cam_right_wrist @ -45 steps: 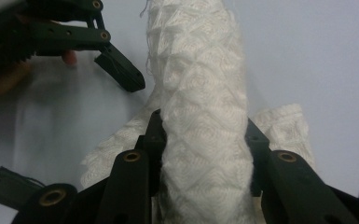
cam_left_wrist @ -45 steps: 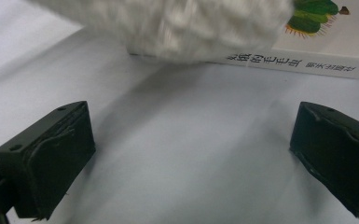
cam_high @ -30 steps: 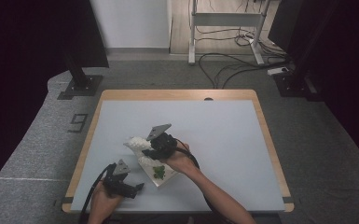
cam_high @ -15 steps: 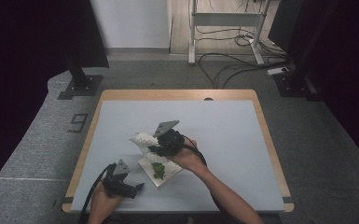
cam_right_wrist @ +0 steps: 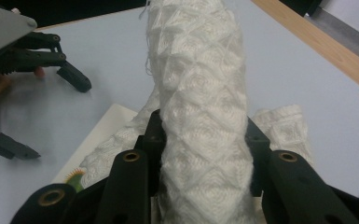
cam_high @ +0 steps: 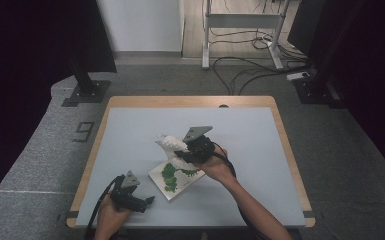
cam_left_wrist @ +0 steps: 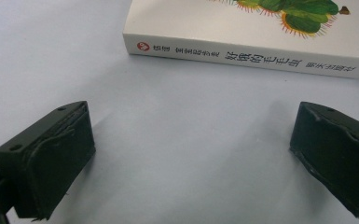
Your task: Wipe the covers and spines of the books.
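A white knitted cloth (cam_right_wrist: 200, 116), at frame centre, is pinched in the right gripper (cam_high: 185, 156), lifting it clear of the picture book (cam_high: 172, 179) beneath. The left gripper (cam_high: 142, 202) waits wide open, empty, on the counter (cam_high: 130, 135).

So the right gripper (cam_high: 180, 152) sits mid-table (cam_high: 260, 150) with the knitted cloth (cam_right_wrist: 200, 93) pinched between its jaws; the cloth sticks out past the tips and some of it trails down onto the book (cam_high: 172, 180) right below. The book lies flat on the table, just ahead of the left gripper (cam_left_wrist: 186, 154), near side facing its wide-apart jaws, not touching them. Left gripper is down at the near edge, left of the right one. Can't really tell whether the cloth's far end touches the table.
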A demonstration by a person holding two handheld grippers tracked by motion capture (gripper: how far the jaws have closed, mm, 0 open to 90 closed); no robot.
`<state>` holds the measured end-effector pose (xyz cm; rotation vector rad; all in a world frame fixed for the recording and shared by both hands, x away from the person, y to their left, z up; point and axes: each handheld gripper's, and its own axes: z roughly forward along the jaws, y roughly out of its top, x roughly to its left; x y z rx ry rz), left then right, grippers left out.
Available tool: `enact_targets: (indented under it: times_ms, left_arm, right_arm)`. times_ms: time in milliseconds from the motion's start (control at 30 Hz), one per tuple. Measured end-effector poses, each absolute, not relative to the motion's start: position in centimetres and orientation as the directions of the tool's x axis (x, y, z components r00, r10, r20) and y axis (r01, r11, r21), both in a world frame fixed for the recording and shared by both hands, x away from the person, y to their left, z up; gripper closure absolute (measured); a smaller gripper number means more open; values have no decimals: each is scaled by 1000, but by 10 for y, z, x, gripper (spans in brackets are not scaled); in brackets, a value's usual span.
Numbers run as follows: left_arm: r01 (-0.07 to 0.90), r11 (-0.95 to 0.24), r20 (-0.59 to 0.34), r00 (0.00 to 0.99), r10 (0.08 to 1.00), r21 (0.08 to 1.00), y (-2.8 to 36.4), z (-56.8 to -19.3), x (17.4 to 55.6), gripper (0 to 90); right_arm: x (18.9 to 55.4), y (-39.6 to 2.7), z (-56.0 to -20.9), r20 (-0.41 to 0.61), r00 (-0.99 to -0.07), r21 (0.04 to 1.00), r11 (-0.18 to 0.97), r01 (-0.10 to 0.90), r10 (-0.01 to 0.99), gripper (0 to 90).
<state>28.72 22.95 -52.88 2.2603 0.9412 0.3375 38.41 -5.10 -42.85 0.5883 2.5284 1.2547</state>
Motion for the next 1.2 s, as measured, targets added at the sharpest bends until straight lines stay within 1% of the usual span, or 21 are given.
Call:
enact_targets:
  times_ms: [567, 1200]
  left_arm:
    - [536, -526, -13, 708, 706, 660, 230, -529, 287, 0]
    - [537, -524, -13, 707, 707, 661, 230, -529, 287, 0]
  right_arm:
    - [387, -103, -432, -61, -835, 810, 516, 278, 547, 616]
    - [382, -166, -443, -54, -768, 807, 480, 343, 639, 611]
